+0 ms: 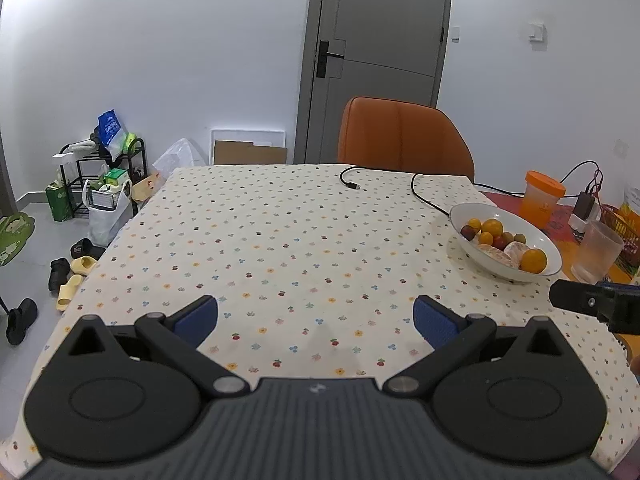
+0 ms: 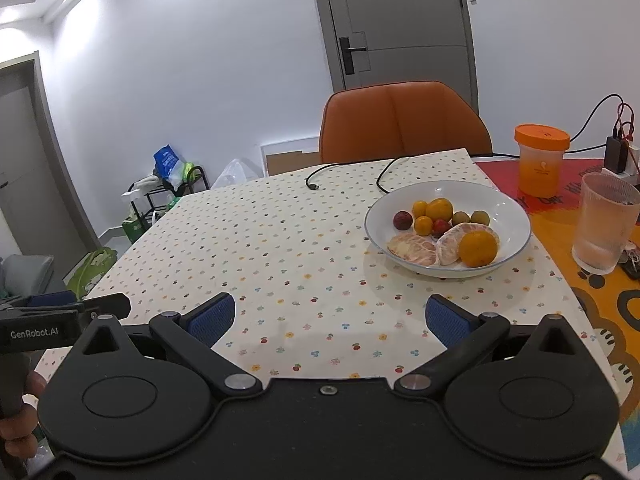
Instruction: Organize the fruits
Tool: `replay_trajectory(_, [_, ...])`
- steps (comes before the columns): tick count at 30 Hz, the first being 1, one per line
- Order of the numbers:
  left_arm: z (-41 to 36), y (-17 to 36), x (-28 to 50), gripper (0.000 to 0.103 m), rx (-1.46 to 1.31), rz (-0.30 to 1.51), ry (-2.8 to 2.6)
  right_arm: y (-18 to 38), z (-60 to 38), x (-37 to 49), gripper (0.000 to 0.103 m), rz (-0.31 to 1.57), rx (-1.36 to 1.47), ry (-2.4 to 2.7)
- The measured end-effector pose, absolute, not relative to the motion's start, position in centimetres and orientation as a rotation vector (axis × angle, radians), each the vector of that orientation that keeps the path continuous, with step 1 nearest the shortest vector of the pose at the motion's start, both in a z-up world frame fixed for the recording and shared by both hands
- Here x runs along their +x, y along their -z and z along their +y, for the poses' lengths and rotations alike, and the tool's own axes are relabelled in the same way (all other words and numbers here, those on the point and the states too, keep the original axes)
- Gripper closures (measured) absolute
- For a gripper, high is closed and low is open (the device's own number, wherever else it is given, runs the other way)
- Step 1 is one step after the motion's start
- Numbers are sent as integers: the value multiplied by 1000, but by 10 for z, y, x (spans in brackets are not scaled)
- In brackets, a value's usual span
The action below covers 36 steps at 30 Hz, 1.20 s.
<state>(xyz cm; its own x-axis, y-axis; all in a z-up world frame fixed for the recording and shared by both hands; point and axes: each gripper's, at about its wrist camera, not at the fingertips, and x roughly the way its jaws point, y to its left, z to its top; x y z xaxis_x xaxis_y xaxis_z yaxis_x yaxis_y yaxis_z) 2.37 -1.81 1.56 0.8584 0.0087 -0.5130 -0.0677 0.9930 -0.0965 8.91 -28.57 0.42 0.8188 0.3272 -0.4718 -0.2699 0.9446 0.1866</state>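
a: where are your claws right now?

b: my left claw (image 1: 316, 316) hangs above the tabletop (image 1: 280, 240), over the dotted cloth, jaws spread wide and holding nothing. my right claw (image 2: 330, 318) is the same: released, blue pads (image 2: 212, 318) far apart, only bare cloth between them.

a: and the fruit?

b: all of it sits in the white bowl (image 2: 508, 208), ahead of my right claw and a bit to its right. from my left claw's camera the bowl (image 1: 472, 210) is far over to the right, near the cloth's edge.

a: what's in it?

b: a big orange (image 2: 478, 248) at the near side, touching a peeled citrus half (image 2: 450, 246). another peeled piece (image 2: 412, 248) lies just left of that. behind them are smaller fruits: a few little orange ones (image 2: 439, 209), a dark red one (image 2: 402, 220), a small red one (image 2: 441, 226) and two greenish ones (image 2: 480, 217).

a: anything near the bowl?

b: a clear ribbed glass (image 2: 606, 222) stands to its right, off the dotted cloth. an orange-lidded jar (image 2: 541, 160) stands behind that. a black cable (image 2: 344, 170) trails across the far side of the cloth, and an orange chair (image 2: 404, 120) is pushed up behind the tabletop.

a: can you see your own hands?

b: only fingers (image 2: 24, 412) of my left hand, at the left edge of the right camera, wrapped round the left claw's handle.
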Motion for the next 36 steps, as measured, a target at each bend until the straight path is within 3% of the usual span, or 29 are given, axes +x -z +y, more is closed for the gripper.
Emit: replay_trajectory(36, [-16,-13,23,0,-120,554,-42,0,-284,91,0,536,119,-324])
